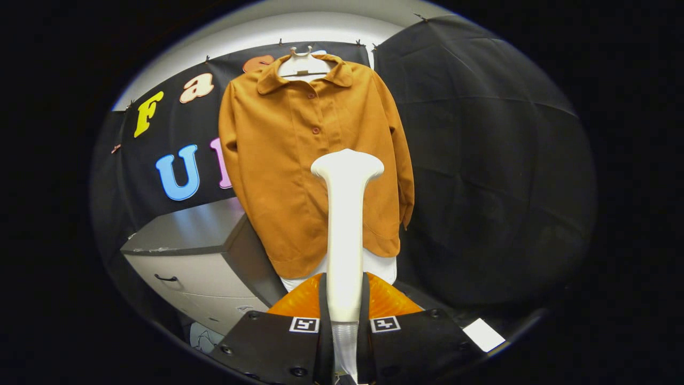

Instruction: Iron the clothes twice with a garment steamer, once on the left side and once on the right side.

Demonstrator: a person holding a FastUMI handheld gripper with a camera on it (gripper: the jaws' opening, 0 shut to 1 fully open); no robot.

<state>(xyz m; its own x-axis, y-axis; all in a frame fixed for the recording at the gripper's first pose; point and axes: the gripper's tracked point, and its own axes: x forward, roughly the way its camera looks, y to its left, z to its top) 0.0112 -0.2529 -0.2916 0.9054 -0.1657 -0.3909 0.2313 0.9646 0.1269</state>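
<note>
Gripper view: black booth wall [481, 176] behind everything, draped in folds, with a strip of pale wall above it. Hung against that cloth, an orange-brown shirt [299, 160] on a pale hanger [303, 65], facing forward, collar spread, placket buttoned down the middle, both sleeves hanging straight at the sides, hem just above a strip of white cloth [382, 266] showing beneath it. Left of the shirt and lower, a grey cabinet [192, 256] with a dark top, drawers in its front, one dark handle visible; its right corner tucked behind the shirt's lower left edge. Standing upright in front of the shirt, a white steamer [344, 235], long slim handle rising from between the fingers to a wider flattened head, that head lying over the shirt's middle, slightly right of the placket; contact with the fabric not possible to judge. At the base, the jaws [344, 321] closed narrowly on the steamer's handle, one finger pressed against each side, handle filling the gap between them, each finger carrying a small square marker near its tip. Just beyond the fingers, on either side of the handle, a ribbed orange part [390, 299]. Off to the right of the fingers, low down, a small white card [483, 334] lying on a dark surface.
</note>
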